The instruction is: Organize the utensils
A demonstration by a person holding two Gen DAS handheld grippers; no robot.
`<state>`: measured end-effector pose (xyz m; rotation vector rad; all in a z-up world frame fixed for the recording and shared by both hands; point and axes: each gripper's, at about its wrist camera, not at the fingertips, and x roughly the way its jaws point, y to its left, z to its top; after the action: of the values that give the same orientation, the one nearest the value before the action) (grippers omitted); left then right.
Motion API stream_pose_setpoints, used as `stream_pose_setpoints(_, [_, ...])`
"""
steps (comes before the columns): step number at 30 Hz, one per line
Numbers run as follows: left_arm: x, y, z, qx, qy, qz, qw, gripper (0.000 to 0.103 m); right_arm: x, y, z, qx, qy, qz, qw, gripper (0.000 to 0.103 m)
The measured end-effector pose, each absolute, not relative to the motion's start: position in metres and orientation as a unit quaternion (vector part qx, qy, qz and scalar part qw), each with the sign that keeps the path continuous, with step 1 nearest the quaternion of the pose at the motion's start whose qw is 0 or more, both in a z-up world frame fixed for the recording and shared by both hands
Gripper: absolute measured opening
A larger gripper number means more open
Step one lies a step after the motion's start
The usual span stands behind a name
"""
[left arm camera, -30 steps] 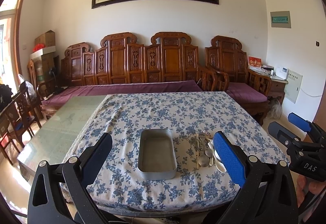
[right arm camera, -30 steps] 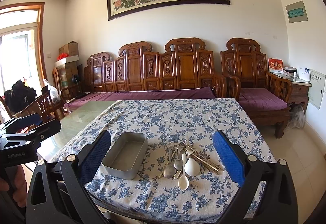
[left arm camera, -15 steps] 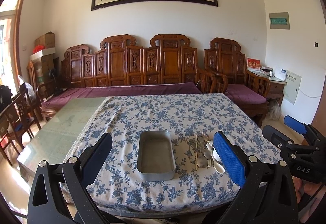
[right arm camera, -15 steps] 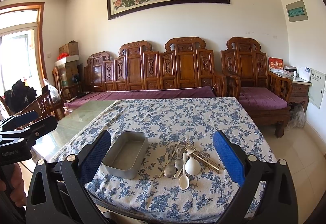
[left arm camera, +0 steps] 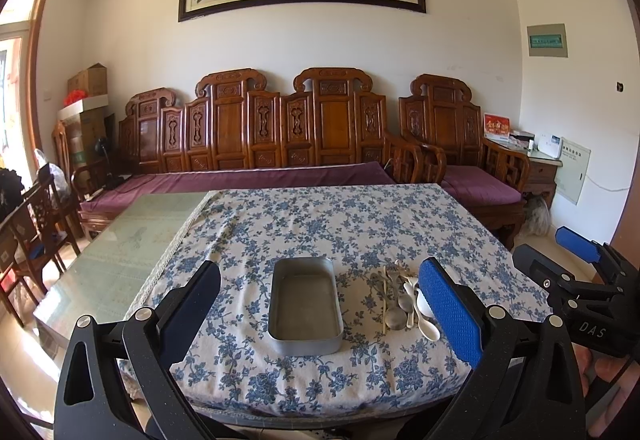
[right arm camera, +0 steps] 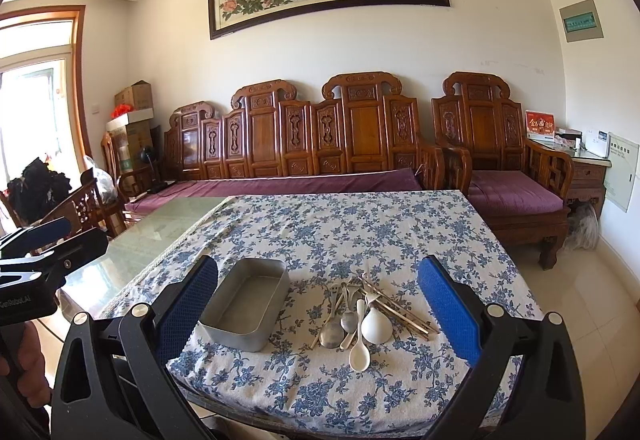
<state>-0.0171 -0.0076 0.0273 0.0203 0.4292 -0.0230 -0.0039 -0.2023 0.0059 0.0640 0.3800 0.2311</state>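
Tabletop [left arm camera: 352,224]: covered for the most part by a blue-flowered cloth [right arm camera: 360,228]; a bare glass strip is exposed along the 9 o'clock side.

Metal tray [left arm camera: 306,306]: rectangular, nothing inside it, resting flat on the cloth close to the near edge.

Utensils [right arm camera: 360,314]: one loose pile lying on the cloth just beside the tray, at its 3 o'clock. The pile includes two white ceramic spoons [right arm camera: 370,332], metal spoons [right arm camera: 334,330], a fork, and several chopsticks [right arm camera: 404,314] fanned toward 4 o'clock. Items overlap; an exact count cannot be made. None lies in the tray.

Left gripper [left arm camera: 320,304]: fingers spread wide, holding nothing, short of the tabletop's near edge. In its own view the tray sits between the fingers.

Right gripper [right arm camera: 318,306]: fingers likewise spread wide and holding nothing, also short of the near edge. The tray and the pile both show between its fingers. It appears at 3 o'clock in the left wrist view.

Background: carved wooden bench [left arm camera: 280,136] with purple cushions along the far wall, at 12 o'clock.
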Motion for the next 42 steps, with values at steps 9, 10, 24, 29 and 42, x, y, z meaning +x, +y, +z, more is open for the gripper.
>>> stream_pose_setpoints(9, [-0.018,-0.009,0.026,0.011,0.213,-0.012,0.977,0.096,-0.004,-0.203,0.006,0.032,0.188,0.115,0.975,0.1])
stream_pose_setpoints(10, [-0.018,-0.01,0.027,0.011,0.214,-0.012,0.977,0.096,-0.004,-0.205,0.006,0.033,0.188,0.115,0.975,0.1])
stream_pose_setpoints(24, [-0.001,-0.01,0.009,0.011,0.243,-0.016,0.97,0.096,0.005,-0.209,-0.001,0.033,0.198,0.118,0.973,0.1])
stream_pose_setpoints(29, [0.017,-0.011,-0.009,0.013,0.269,-0.023,0.963,0.096,0.021,-0.216,-0.018,0.033,0.215,0.122,0.968,0.091])
stream_pose_setpoints(42, [0.075,-0.02,-0.047,0.037,0.319,-0.059,0.945,0.096,0.101,-0.234,-0.071,0.032,0.283,0.141,0.948,0.054])
